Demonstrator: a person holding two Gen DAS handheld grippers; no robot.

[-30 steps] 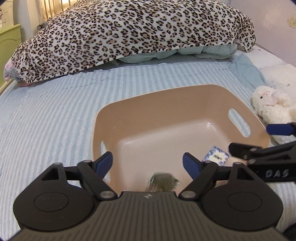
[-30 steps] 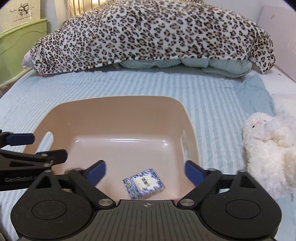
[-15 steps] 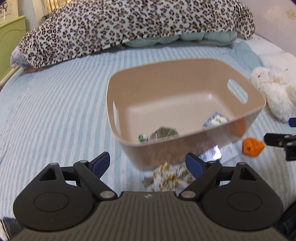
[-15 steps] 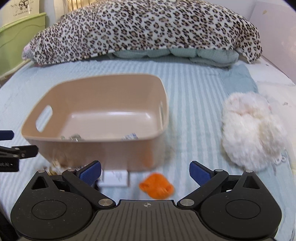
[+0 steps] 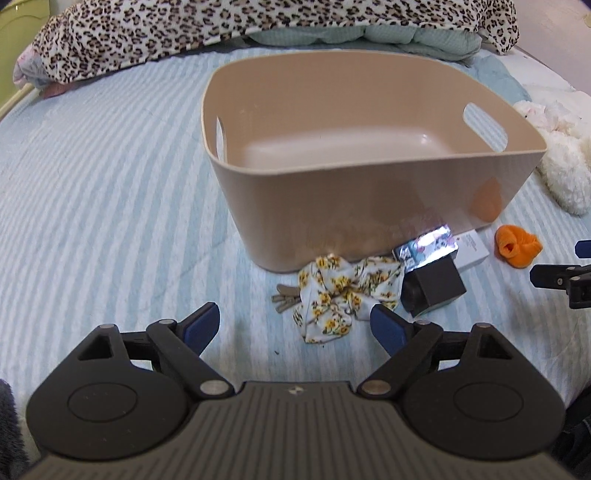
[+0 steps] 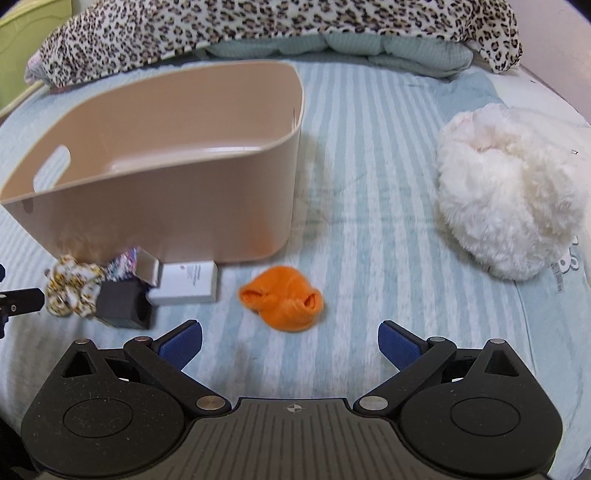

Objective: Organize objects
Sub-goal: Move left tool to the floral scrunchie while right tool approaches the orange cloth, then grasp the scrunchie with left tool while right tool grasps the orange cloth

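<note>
A beige plastic basket (image 5: 369, 199) (image 6: 155, 206) stands on the striped bed. In front of it lie a floral scrunchie (image 5: 343, 291) (image 6: 70, 288), keys (image 5: 284, 301), a black box with a shiny open lid (image 5: 432, 280) (image 6: 122, 302), a white box (image 5: 471, 249) (image 6: 188, 282) and an orange sock (image 5: 517, 249) (image 6: 284, 299). My left gripper (image 5: 295, 326) is open and empty, just short of the scrunchie. My right gripper (image 6: 290, 343) is open and empty, just short of the orange sock. What is inside the basket is hidden by its wall.
A white plush toy (image 6: 509, 199) (image 5: 561, 162) lies right of the basket. A leopard-print blanket (image 5: 236, 26) (image 6: 258, 26) is piled at the bed's far end. A green cabinet (image 6: 33, 14) stands at the far left.
Both grippers have pulled back and lowered from above the basket to the bed in front of it. The loose items before the basket have come into view.
</note>
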